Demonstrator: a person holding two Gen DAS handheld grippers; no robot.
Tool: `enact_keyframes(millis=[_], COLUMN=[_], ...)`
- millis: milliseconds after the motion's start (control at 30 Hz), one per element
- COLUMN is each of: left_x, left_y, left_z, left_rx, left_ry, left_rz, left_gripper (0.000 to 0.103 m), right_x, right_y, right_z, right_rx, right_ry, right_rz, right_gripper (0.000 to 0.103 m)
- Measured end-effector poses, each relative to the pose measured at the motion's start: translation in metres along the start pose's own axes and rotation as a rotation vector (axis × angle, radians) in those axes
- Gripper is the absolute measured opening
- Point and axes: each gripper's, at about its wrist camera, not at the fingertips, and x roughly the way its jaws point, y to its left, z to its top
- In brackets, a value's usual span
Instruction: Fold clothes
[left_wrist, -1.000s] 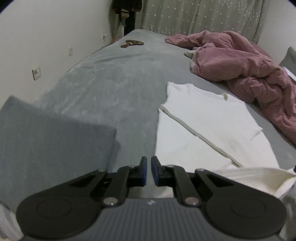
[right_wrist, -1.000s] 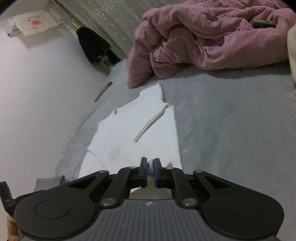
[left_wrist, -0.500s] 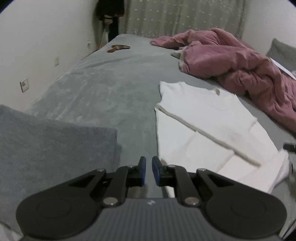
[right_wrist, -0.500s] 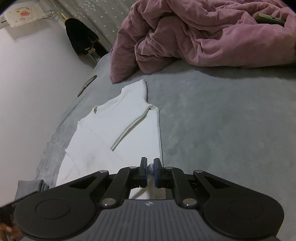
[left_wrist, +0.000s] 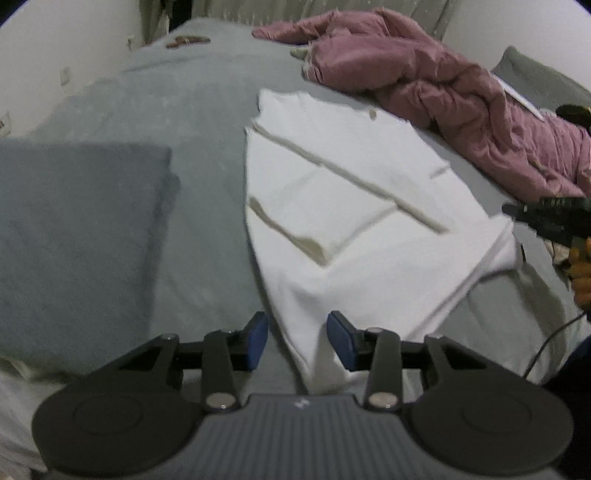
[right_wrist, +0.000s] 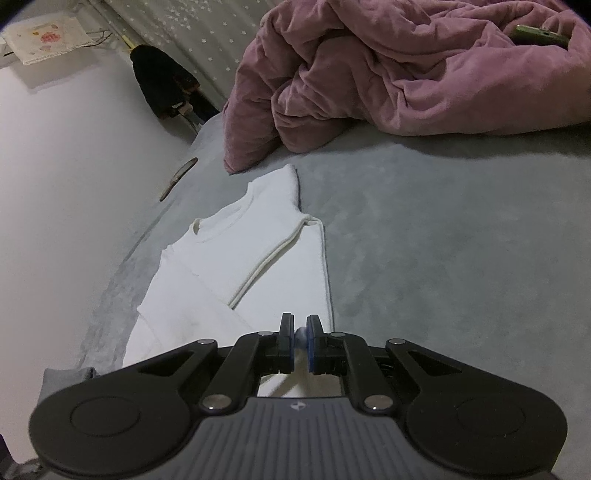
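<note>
White shirt on a grey bed, pink duvet beyond.
The shirt (left_wrist: 351, 206) is plain white with cream hems; the bed (left_wrist: 166, 122) is soft grey, and the near left pillow (left_wrist: 74, 229) a darker grey. The far duvet (right_wrist: 424, 70) is dusty pink. The curtain (right_wrist: 207, 33) is grey-green with small white stars. Both grippers are black, their fingers (left_wrist: 258, 336) padded in blue; the wall (right_wrist: 66, 155) is off-white.
</note>
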Motion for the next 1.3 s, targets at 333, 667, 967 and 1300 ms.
enact_keyframes(millis=[333,667,967,1300], left_x=[-0.005,0.022,0.073,0.049], left_y=[0.010,0.029,0.065,0.029], left_z=[0.011,0.095,0.136,0.112], left_rx=[-0.124,-0.337,-0.471,-0.076], left_ry=[-0.015,-0.015,0.015,-0.045], left_rz=[-0.023,0.007,0.070,0.105], left_gripper=[0.008,0.008,0.008,0.012], right_x=[-0.004,0.015,0.057,0.057], right_y=[0.000,-0.001,-0.007,0.009], right_z=[0.001,0.018,0.039,0.040], right_rx=[0.004,0.072,0.126,-0.031], right_ry=[-0.013,-0.005,0.045,0.052], right_rz=[0.024,0.033,-0.009,-0.058], right_gripper=[0.009,0.009,0.009,0.007])
